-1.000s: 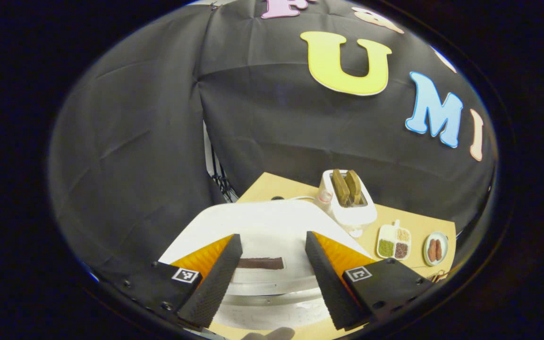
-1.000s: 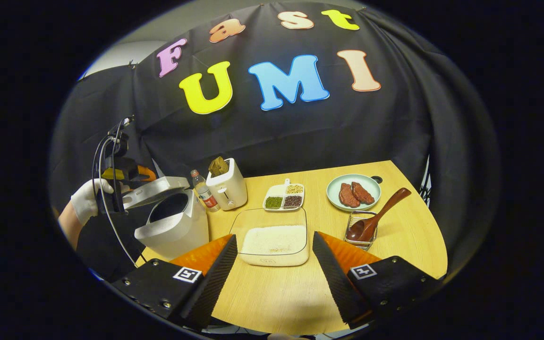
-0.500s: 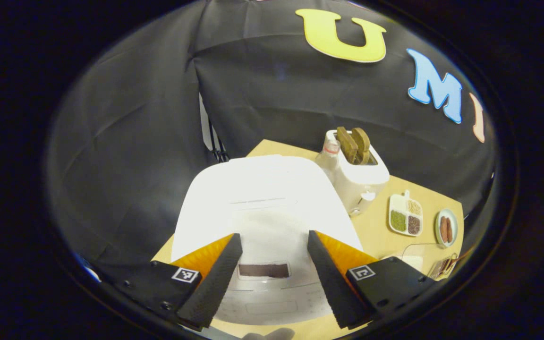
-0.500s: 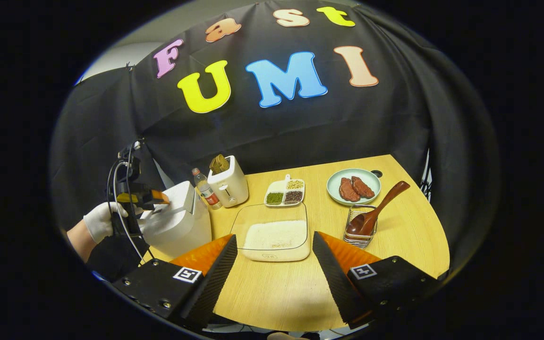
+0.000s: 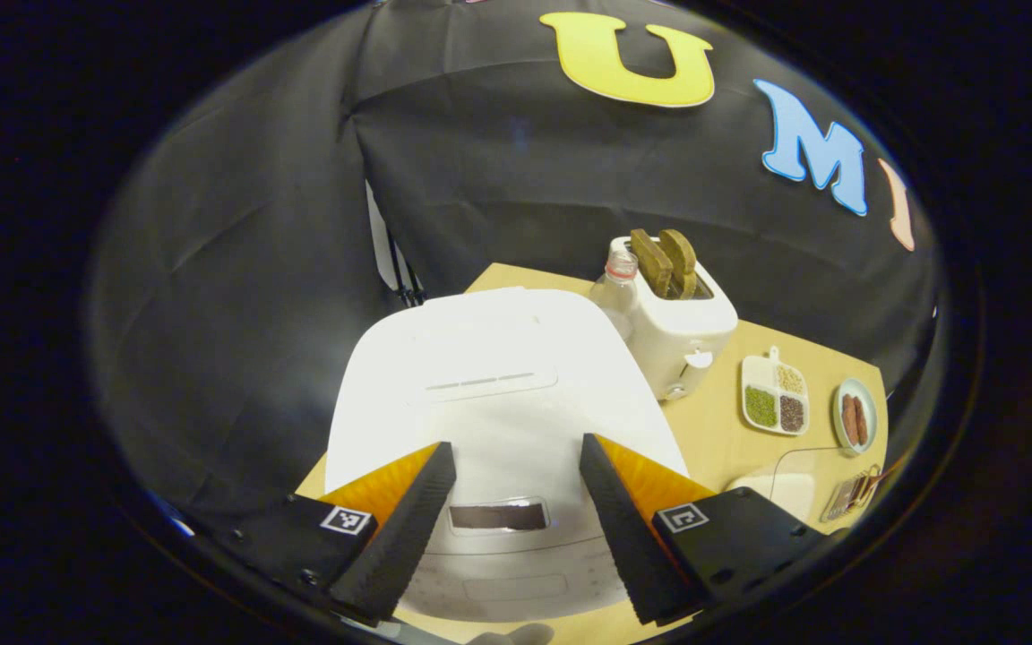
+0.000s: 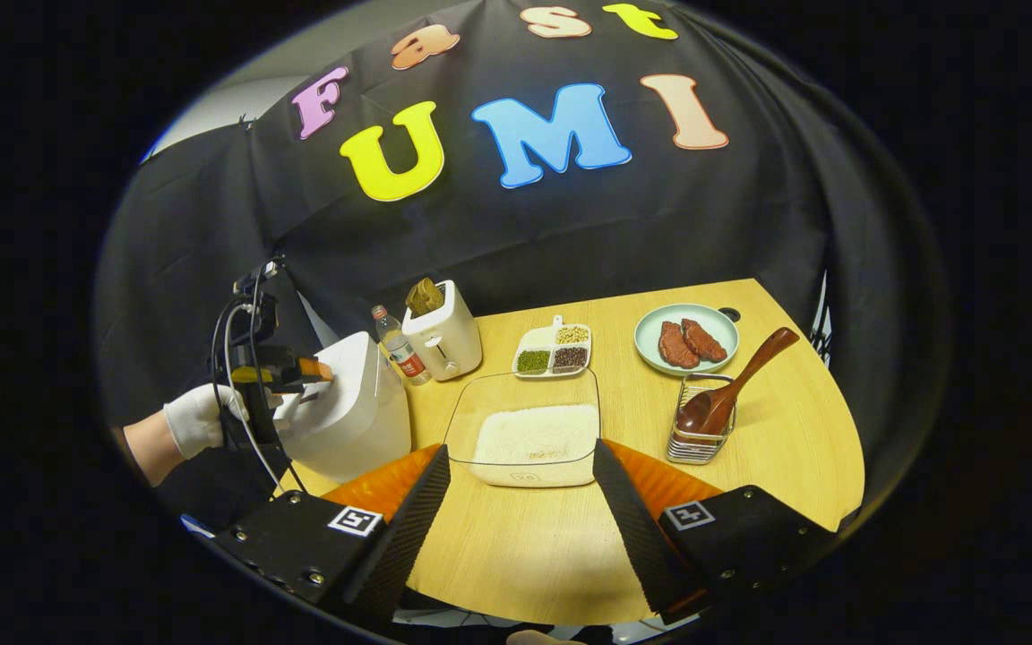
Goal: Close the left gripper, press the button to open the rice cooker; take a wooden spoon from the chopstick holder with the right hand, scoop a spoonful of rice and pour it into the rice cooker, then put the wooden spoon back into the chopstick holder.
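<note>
Your left gripper (image 5: 507,528) has its fingers spread wide w/ nothing between them, hanging over the white rice cooker (image 5: 498,394), whose lid is down; the dark button panel (image 5: 498,517) on the cooker's front sits right between the fingers, but you can't tell if they touch it. In the right gripper view that same left gripper (image 6: 314,369) rests at the cooker's top, held by your gloved hand (image 6: 198,421). Your right gripper (image 6: 520,528) is also wide open and empty, hovering above the tabletop (image 6: 785,448). Just ahead of its fingers, centred btw them, is the clear tray of rice (image 6: 534,434). Ahead and to the right-finger side stands the wire chopstick holder (image 6: 700,439) w/ the wooden spoon (image 6: 731,385) in it, bowl down, handle leaning up and away to the right. Beyond the rice tray: a divided dish of beans (image 6: 554,351), a toaster (image 6: 444,336), a bottle (image 6: 398,348) and a plate of meat (image 6: 686,339).
</note>
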